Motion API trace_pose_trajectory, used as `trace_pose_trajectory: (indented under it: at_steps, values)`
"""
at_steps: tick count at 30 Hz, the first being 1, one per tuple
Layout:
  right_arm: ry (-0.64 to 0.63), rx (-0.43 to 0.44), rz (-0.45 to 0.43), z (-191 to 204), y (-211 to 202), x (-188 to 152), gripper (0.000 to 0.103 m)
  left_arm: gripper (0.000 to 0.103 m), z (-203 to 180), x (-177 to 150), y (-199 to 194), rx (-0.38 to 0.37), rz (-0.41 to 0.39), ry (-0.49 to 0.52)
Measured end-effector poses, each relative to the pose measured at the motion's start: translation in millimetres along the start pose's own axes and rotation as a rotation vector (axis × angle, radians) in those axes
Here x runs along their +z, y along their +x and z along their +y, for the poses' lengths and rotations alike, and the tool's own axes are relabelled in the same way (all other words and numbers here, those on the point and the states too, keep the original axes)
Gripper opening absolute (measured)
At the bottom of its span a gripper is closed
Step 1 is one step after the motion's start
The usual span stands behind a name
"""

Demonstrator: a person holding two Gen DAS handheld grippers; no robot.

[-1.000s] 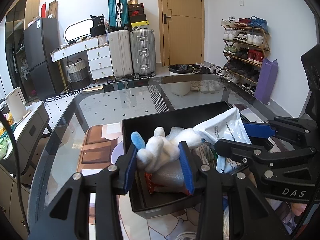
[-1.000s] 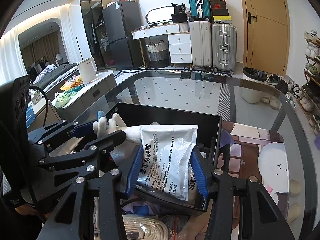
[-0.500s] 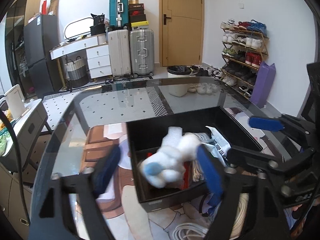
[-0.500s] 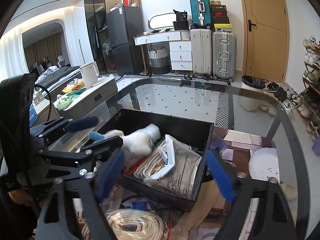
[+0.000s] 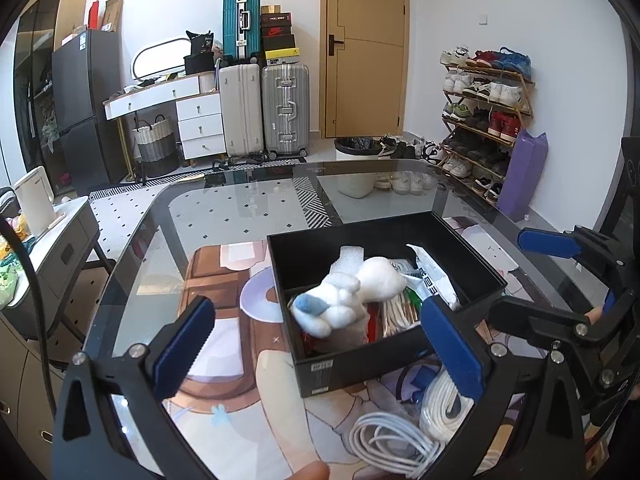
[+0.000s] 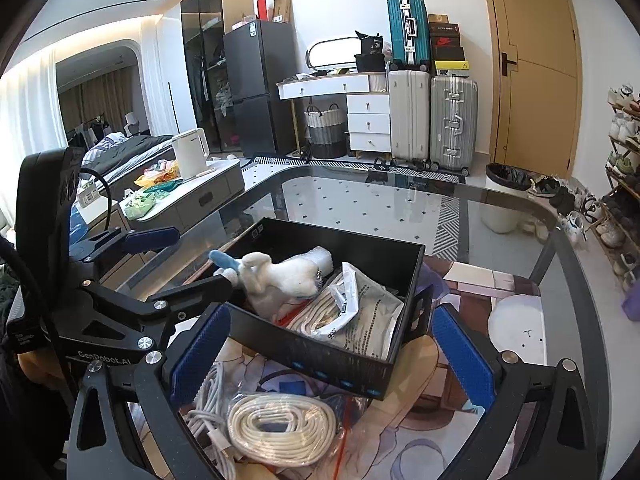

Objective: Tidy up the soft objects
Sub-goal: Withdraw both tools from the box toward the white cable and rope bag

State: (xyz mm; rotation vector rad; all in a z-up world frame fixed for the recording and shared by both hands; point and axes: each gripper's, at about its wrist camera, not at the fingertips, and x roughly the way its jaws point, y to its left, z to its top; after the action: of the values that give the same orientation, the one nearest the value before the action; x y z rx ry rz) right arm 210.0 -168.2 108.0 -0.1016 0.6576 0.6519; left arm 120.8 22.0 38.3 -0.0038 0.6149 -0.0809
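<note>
A: What are the grippers doing?

B: The left gripper is spreading its jaws wide, gripping nothing; the right gripper is doing likewise.

A: And the soft things?

B: The white plush toy is lying just ahead of the left gripper, inside the black box. The grey pouch is resting beside it, ahead of the right gripper. A bagged rope coil is sitting below the right gripper's pads, outside the box.
</note>
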Motion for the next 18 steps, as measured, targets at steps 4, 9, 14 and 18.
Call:
trace_pose_trajectory:
  at_steps: [4,9,14,18]
  values:
    - [-0.001,0.002,-0.003,3.7,-5.7,-3.8,0.102,0.103,1.5,-3.0,-6.5,0.003,0.000,-0.003]
    - [-0.005,-0.001,0.004,8.6,-10.4,-11.9,0.102,0.103,0.4,-6.7,-13.2,0.006,0.002,0.000]
    - [-0.006,-0.008,0.012,12.1,-16.8,-19.0,0.102,0.103,-1.1,-11.2,-18.3,-0.001,0.005,0.002]
    - [-0.002,-0.009,0.014,11.9,-23.0,-24.8,0.102,0.103,-0.6,-15.9,-23.6,-0.003,0.007,0.011]
